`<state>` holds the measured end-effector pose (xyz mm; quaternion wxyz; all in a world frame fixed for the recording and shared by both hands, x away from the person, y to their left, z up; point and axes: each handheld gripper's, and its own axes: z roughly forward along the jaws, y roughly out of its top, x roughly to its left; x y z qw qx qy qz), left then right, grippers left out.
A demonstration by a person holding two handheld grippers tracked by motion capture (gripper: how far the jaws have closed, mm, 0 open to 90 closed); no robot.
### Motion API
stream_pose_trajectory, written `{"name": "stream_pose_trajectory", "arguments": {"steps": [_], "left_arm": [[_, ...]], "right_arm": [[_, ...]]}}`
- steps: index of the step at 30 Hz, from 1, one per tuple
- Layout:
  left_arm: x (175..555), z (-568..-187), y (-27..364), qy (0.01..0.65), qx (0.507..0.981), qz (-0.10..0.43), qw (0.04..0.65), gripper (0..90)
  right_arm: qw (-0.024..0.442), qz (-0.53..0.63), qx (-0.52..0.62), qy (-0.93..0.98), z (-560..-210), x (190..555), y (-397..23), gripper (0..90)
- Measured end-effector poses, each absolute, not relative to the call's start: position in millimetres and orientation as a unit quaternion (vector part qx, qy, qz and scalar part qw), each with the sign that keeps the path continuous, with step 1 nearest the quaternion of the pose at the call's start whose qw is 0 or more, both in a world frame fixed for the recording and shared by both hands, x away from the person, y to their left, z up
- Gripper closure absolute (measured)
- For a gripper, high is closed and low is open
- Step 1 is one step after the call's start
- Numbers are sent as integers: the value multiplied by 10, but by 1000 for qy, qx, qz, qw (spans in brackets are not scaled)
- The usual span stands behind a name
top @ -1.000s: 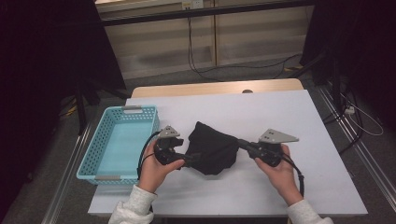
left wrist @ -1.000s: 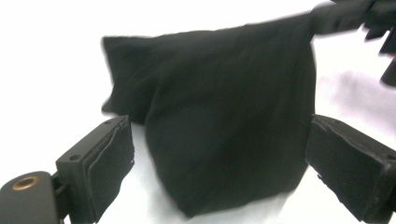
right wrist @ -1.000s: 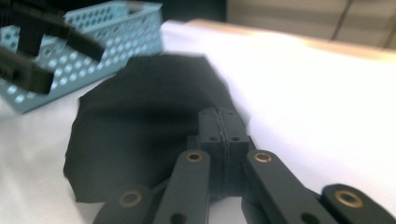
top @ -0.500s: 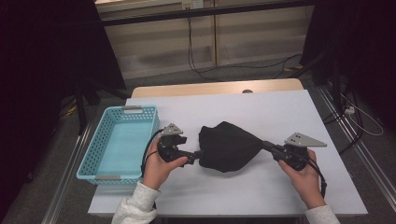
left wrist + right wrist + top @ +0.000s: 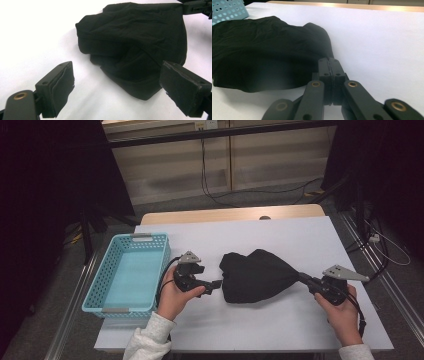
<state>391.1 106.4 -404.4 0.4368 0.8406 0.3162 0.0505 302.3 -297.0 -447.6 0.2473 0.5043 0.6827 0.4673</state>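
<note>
Cloth has slid right; we let go with our left gripper, now wide open, while our right gripper pinches what looks like its corner and pulls it flat.

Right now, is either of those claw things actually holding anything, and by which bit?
The right gripper is shut on the black cloth, pinching its right-hand corner. The left gripper is open and holds nothing.

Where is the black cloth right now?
In the high view, the black cloth lies mid-table on the white tabletop, between the open left gripper and the right gripper, which pinches its corner.
</note>
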Motion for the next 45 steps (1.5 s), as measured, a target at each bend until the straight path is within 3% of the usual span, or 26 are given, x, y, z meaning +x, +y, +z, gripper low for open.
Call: {"name": "stream_pose_trajectory", "arguments": {"steps": [13, 22, 25, 32, 41, 45], "left_arm": [[3902, -4080, 907, 302, 845, 40, 440, 145], [3885, -4099, 856, 300, 843, 24, 447, 176], [3866, -4110, 833, 297, 840, 18, 453, 251], [3847, -4145, 789, 297, 846, 11, 443, 307], [3837, -4200, 760, 294, 854, 12, 430, 501], [3830, -4307, 717, 302, 856, -4, 419, 602]], "right_arm": [[231, 472, 478, 704, -4483, 2916, -2831, 895], [195, 470, 417, 753, -4518, 2898, -2347, 895], [180, 472, 397, 767, -4548, 2891, -2189, 894], [160, 464, 355, 796, -4599, 2863, -1904, 893], [131, 467, 324, 812, -4609, 2818, -1723, 884], [148, 466, 346, 801, -4587, 2838, -1795, 756]]}}
